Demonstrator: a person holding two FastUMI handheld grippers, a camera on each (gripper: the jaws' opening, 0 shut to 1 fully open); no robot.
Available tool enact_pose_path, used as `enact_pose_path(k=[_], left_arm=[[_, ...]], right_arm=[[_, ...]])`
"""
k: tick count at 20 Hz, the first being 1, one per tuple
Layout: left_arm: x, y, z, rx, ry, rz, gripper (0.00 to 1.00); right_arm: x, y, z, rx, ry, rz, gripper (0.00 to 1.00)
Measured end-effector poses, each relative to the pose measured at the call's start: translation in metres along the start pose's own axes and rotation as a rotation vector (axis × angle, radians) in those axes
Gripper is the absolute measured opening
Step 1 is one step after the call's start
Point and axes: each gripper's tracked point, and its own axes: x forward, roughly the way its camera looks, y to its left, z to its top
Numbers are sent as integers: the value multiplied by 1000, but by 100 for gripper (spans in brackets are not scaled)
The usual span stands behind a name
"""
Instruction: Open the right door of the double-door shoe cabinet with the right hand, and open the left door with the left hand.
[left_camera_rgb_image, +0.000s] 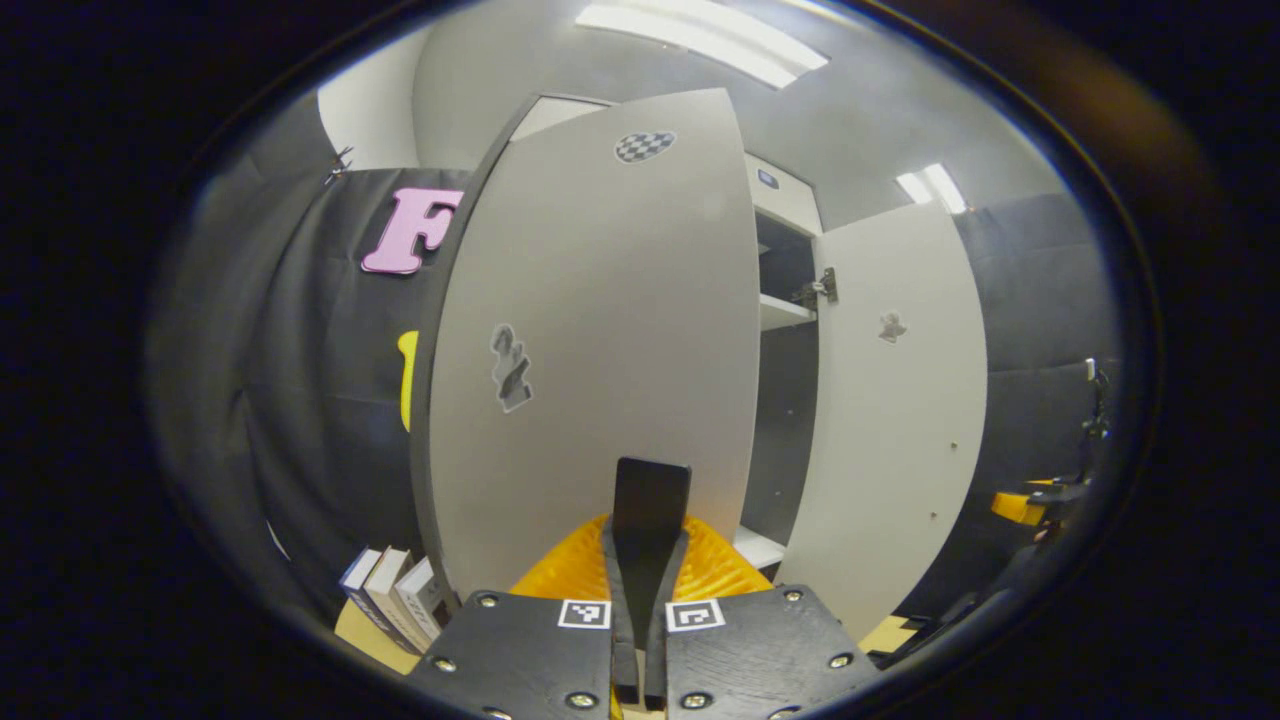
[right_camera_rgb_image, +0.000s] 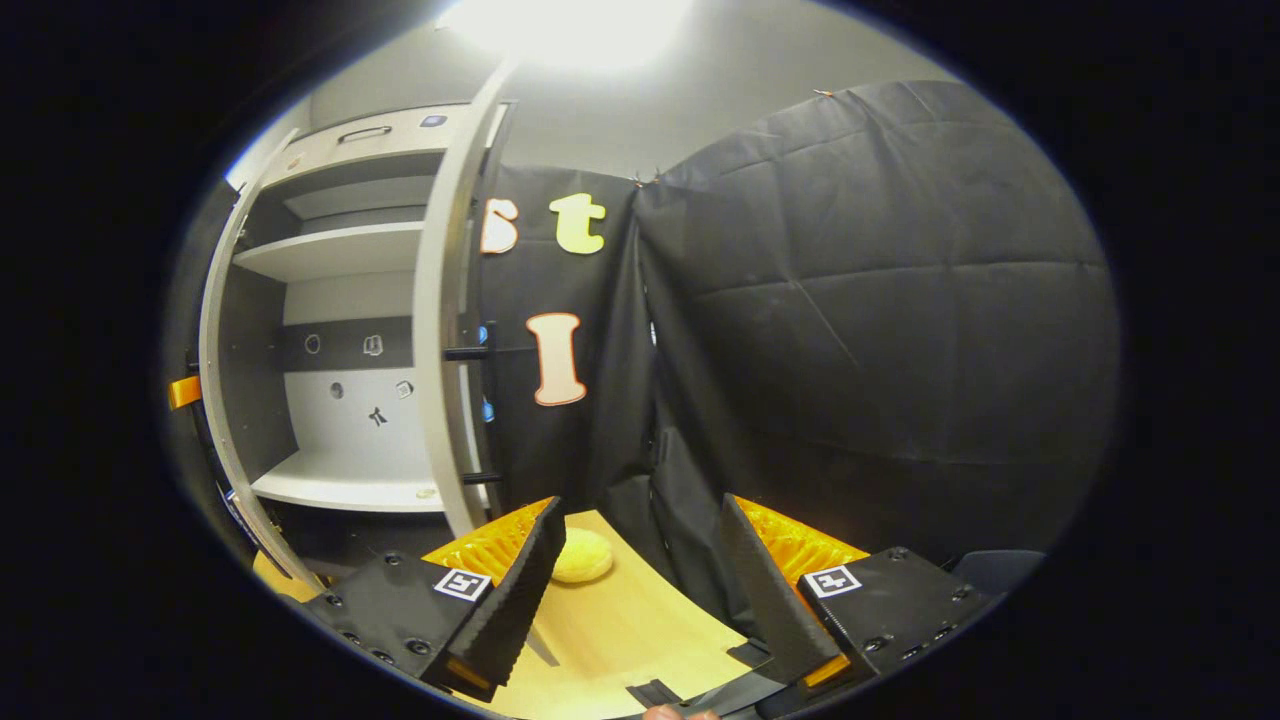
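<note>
Pinching left door (left_camera_rgb_image: 600, 330) edge, L jaws closed | R jaws apart, free | right door (left_camera_rgb_image: 890, 400) swung wide

Ceiling light panels (left_camera_rgb_image: 700, 40) give the left gripper view bright, even light, with soft shadow inside the open cabinet (left_camera_rgb_image: 785, 330). In the right gripper view one overhead lamp (right_camera_rgb_image: 565, 25) burns out to white glare at the top. Both views bend straight lines strongly toward the rim, where focus softens and brightness falls off.
</note>
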Motion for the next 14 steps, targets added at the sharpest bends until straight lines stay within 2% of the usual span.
enact_pose_path(k=[3, 5, 6, 9, 14], left_arm=[[-4, 5, 0, -4, -1, 21, 6], [-6, 10, 1, -4, -3, 37, 5], [-8, 12, 0, -2, -4, 42, 5], [-11, 20, 2, -3, -10, 59, 5], [-14, 31, 8, -18, -41, 90, 5]], right_arm=[[1, 17, -6, -23, 18, 30, 92], [2, 18, -13, -32, 38, 12, 94], [1, 22, -14, -26, 39, 15, 99], [2, 38, -13, 0, 43, 53, 99], [-2, 39, -14, 2, 45, 56, 99]])
